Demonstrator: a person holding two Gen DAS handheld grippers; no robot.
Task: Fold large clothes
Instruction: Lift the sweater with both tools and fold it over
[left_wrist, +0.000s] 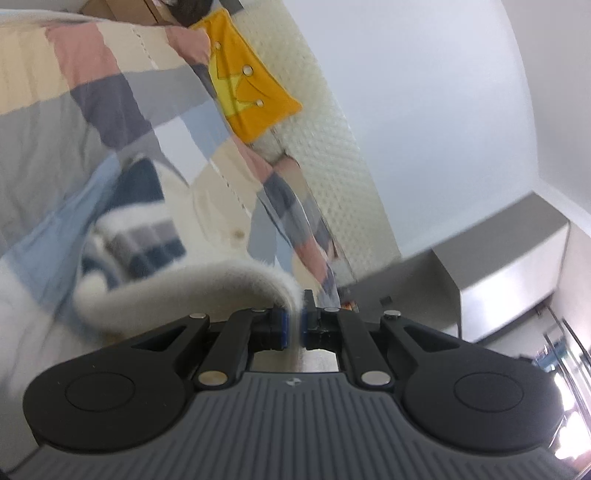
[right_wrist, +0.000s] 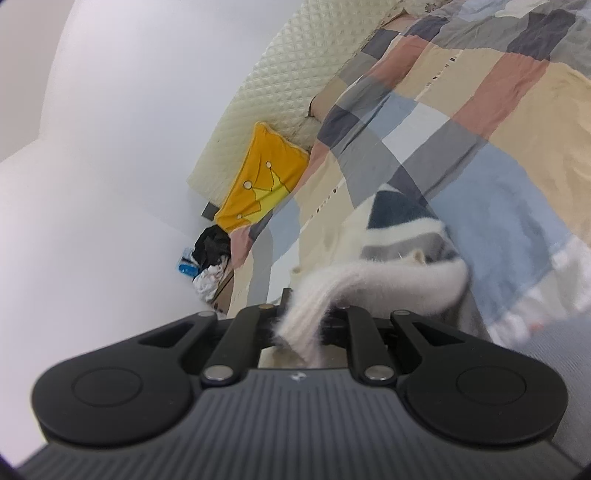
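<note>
Both grippers are clamped tight on the fuzzy white sweater (left_wrist: 177, 284) here! The left gripper (left_wrist: 294, 325) pinches a thin edge of it between its blue pads (left_wrist: 281, 328), jaws all but touching. The right gripper (right_wrist: 301, 325) has a ribbed strip of the same sweater (right_wrist: 369, 280) bunched in its narrow gap, hiding the pads. The garment hangs lifted over the bed's checked quilt (right_wrist: 461, 110), with a yellow crown pillow (left_wrist: 247, 92) against the quilted headboard (left_wrist: 332, 147)

Fuzzy white sweater (left_wrist: 192, 284) with navy and grey blocks, its hem raised off the patchwork bedspread (left_wrist: 110, 92)
</note>
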